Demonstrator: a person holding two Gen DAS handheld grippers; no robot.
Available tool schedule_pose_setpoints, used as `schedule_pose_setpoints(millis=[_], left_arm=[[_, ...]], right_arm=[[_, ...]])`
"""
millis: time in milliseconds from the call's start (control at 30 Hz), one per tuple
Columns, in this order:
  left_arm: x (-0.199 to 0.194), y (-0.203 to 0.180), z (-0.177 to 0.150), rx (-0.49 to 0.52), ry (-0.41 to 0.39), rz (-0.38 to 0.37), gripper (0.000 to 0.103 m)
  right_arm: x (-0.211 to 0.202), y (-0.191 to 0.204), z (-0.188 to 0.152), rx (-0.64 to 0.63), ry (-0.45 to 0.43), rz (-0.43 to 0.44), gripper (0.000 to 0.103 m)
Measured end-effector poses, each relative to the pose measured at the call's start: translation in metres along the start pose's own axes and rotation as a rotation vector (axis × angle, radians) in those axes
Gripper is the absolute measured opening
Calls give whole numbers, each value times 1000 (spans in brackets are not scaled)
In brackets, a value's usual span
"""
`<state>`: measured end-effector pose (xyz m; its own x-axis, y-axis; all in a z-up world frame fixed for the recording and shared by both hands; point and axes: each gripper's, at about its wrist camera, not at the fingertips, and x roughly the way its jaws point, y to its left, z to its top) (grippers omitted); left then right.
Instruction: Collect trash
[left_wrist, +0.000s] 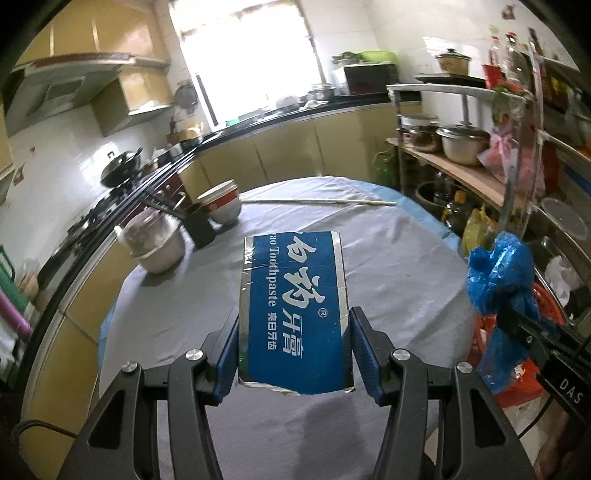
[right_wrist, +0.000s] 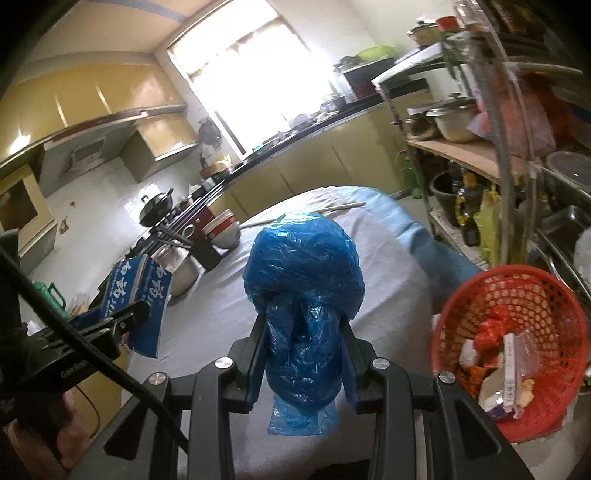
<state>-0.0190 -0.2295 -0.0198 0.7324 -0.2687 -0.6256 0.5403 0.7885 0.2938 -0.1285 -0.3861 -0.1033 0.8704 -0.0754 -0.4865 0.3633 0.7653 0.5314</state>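
Basket (right_wrist: 517, 291) sits just right of table edge (right_wrist: 417, 266), open-topped.

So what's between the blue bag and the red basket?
Nothing is. In the right wrist view, only bare grey tablecloth and its light blue edge lie between the blue bag in the right gripper and the red basket.

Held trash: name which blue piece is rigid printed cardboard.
The blue toothpaste box in the left gripper; the right gripper holds a crumpled blue plastic bag.
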Motion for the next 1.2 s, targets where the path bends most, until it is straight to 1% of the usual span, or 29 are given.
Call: schedule_pose_setpoints(millis=[433,900,1200], left_arm=[[-3,-65,15,119,-11,-62,57],[-13,-128,25,222,-30,-140,57],[-17,-156,28,265,-37,-173,57]], right_arm=[[-41,-58,7,95,-65,-68,37],[-73,-99,8,168,-107,-139,37],[-93,-119,8,213,-135,-170,37]])
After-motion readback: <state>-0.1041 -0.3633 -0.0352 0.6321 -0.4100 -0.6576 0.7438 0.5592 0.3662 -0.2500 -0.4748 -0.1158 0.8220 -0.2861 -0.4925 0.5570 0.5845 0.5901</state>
